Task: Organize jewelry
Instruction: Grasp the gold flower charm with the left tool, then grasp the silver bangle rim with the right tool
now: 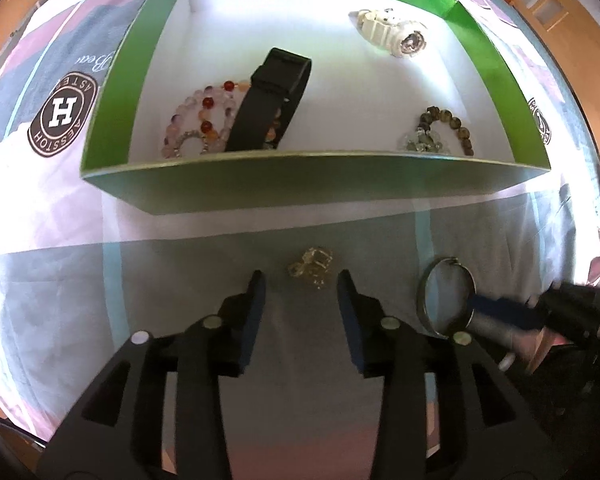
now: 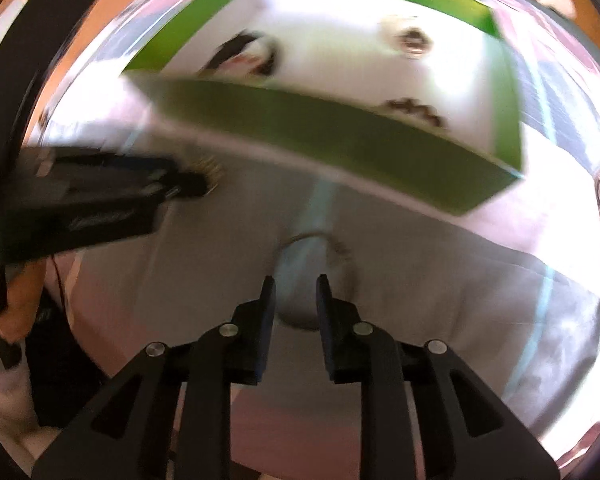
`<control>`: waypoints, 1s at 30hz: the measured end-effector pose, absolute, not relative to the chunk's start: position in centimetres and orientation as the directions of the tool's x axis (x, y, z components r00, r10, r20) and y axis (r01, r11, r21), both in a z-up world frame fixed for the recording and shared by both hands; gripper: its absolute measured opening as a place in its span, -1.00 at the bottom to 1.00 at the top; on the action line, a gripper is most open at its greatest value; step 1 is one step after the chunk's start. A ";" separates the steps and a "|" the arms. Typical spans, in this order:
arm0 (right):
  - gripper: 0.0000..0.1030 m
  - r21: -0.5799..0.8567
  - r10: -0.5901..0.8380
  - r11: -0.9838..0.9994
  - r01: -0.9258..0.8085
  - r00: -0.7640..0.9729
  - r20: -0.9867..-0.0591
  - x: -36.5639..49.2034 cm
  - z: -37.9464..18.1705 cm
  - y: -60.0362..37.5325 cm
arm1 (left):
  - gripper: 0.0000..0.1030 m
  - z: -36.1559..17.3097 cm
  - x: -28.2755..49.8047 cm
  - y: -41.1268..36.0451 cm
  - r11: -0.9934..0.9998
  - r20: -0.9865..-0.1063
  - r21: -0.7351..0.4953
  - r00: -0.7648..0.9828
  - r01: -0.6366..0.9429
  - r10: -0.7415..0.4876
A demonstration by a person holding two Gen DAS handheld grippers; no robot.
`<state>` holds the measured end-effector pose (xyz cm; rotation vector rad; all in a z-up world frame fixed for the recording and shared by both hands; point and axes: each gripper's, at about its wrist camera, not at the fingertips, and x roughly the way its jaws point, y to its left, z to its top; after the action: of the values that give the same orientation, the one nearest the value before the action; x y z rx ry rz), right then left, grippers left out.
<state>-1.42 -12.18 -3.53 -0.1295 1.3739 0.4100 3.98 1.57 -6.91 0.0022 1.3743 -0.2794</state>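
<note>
My left gripper [image 1: 301, 280] spread, gold chain tangle [image 1: 311, 266] lower centre between tips: light, limp, pinch whole clump. My right gripper [image 2: 296, 286] part-open over silver bangle [image 1: 446, 296]: stiff, slippery, grip rim.

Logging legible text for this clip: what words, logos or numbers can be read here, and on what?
"H": big white letter in the round brown badge printed on the cloth, seen upside down.
"AESSTIOH": ring text around that badge, as best it reads; the other half is only partly legible.
"Bea...": cursive script beside the badge, cut off by the green box.
Second badge at right: too small to read.
Right wrist view: blurred, nothing legible.
</note>
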 end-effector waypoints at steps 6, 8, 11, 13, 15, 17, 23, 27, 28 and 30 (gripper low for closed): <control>-0.62 0.091 0.144 0.908 -0.410 0.099 -0.985 -2.1 -5.6 -10.5 | -0.26 -7.6 4.0 0.7 0.970 -0.969 -0.142 0.173 0.197 -0.177; -0.91 0.100 0.155 0.910 -0.401 0.105 -0.982 -1.9 -5.3 -10.9 | -0.47 -8.0 4.2 0.4 0.974 -0.972 -0.122 0.175 0.191 -0.156; -0.96 0.081 0.132 0.931 -0.356 0.121 -0.984 -0.9 -4.9 -10.6 | -0.60 -8.0 4.1 0.5 0.976 -0.973 -0.109 0.180 0.189 -0.143; -0.96 0.056 0.103 0.952 -0.300 0.142 -0.984 -0.1 -4.8 -11.9 | -0.60 -8.1 4.2 1.2 0.978 -0.976 -0.112 0.163 0.177 -0.142; -0.96 0.047 0.086 0.967 -0.249 0.151 -0.985 0.4 -4.8 -13.0 | -0.60 -8.2 4.2 1.7 0.980 -0.979 -0.112 0.149 0.164 -0.137; -0.96 0.039 0.075 0.975 -0.220 0.157 -0.985 0.7 -4.7 -13.9 | -0.60 -7.9 4.2 2.4 0.983 -0.982 -0.098 0.145 0.152 -0.121; -0.96 0.010 0.052 0.969 -0.247 0.166 -0.985 -0.3 -5.0 -13.0 | -0.38 -7.8 4.2 2.8 0.986 -0.985 -0.072 0.143 0.152 -0.094; -0.91 0.028 0.067 0.971 -0.237 0.155 -0.986 -0.4 -5.0 -12.4 | -0.07 -7.7 4.2 2.3 0.985 -0.983 -0.052 0.168 0.162 -0.079; -0.90 0.034 0.072 0.972 -0.234 0.154 -0.985 -0.3 -4.9 -12.4 | -0.07 -7.5 4.2 2.4 0.985 -0.982 -0.051 0.174 0.162 -0.079; -0.88 0.036 0.074 0.972 -0.234 0.156 -0.985 -0.9 -5.1 -12.1 | -0.07 -7.7 4.4 1.7 0.985 -0.981 -0.045 0.176 0.169 -0.075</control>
<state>-0.94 -12.06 -5.06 -0.1356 1.3986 0.2212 4.42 1.73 -7.75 0.0799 1.3832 -0.1729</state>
